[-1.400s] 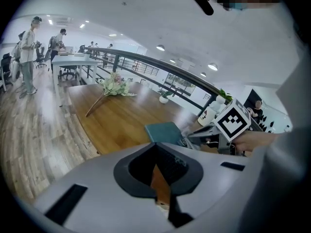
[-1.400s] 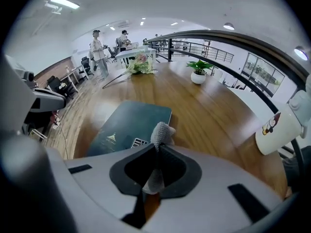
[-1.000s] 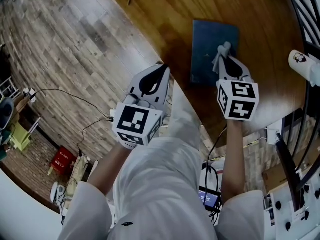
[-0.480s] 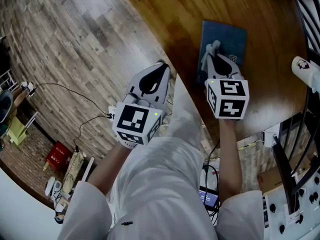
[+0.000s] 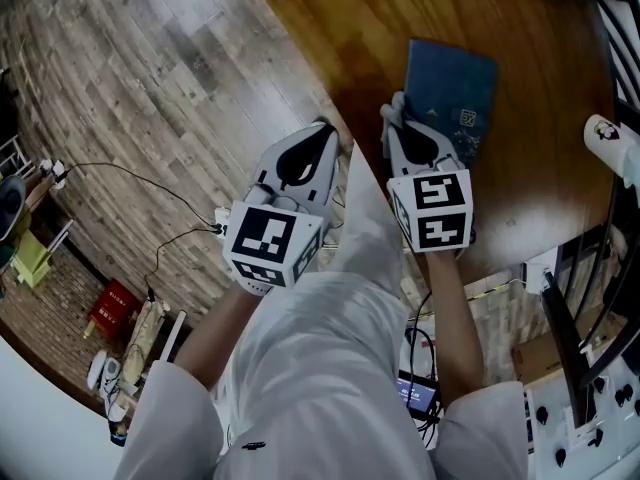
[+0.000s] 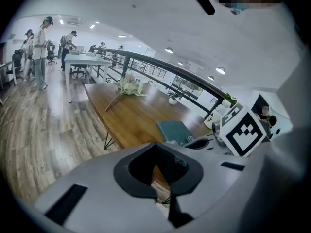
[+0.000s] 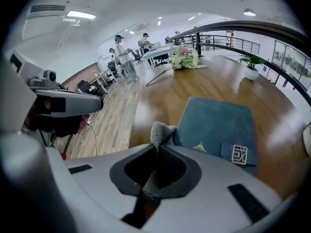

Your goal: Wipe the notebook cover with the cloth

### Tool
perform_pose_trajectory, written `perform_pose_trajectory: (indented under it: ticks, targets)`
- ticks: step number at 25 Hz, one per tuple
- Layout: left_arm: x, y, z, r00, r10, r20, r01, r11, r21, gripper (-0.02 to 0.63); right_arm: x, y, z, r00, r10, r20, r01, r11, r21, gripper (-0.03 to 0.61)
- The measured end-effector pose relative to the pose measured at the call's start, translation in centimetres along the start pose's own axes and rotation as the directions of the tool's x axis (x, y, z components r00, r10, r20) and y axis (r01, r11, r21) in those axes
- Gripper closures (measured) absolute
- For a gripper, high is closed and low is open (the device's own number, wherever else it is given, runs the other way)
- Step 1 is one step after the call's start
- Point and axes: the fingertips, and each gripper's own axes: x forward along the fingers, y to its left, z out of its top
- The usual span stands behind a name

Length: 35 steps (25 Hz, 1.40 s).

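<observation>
Our right gripper point(image 7: 158, 147) is clamped on the grey cloth point(image 7: 160, 131), whose tuft pokes past the tips at the notebook's point(image 7: 218, 123) near left corner. The blue notebook lies flat near the table's point(image 5: 340, 28) near left corner. Its long axis runs away from us, roughly along the table's left edge, with the logo tab point(image 7: 238, 154) at near right. Our left gripper point(image 6: 156, 154) hangs closed and empty off that edge, above the floor point(image 5: 120, 88).

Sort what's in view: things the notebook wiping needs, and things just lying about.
For the job: notebook; cloth; right gripper, jaws shut on the cloth.

Lying about: flowers; potted plant; cables on the floor; left gripper, empty.
</observation>
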Motion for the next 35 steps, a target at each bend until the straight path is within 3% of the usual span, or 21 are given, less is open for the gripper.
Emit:
perform_pose_trajectory:
  ticks: [8, 24, 28, 32, 35]
  targets:
    - [0.6, -0.2, -0.3, 1.000, -0.006, -0.017, 0.006, 1.000, 0.006, 0.594, -1.2, -0.2, -1.8, 1.000, -0.020, 0.005, 0.020, 1.000, 0.010, 0.552]
    - [2.4, -2.4, 0.3, 0.998, -0.037, -0.041, 0.039, 0.999, 0.032, 0.594, -5.7, -9.0, -5.6, 0.987, -0.162, -0.005, 0.162, 0.977, 0.137, 0.552]
    - [2.6, -2.6, 0.5, 0.998, -0.039, -0.039, 0.041, 0.999, 0.033, 0.594, -6.3, -10.4, -6.0, 0.976, -0.216, -0.016, 0.216, 0.963, 0.161, 0.552]
    - [2.7, -2.8, 0.6, 0.998, -0.042, -0.040, 0.043, 0.999, 0.030, 0.594, -7.2, -12.2, -6.1, 0.948, -0.316, -0.036, 0.317, 0.935, 0.159, 0.552]
    - [2.7, -2.7, 0.4, 0.998, -0.042, -0.041, 0.043, 0.999, 0.028, 0.594, -8.0, -12.0, -4.9, 0.946, -0.325, -0.002, 0.321, 0.931, 0.175, 0.552]
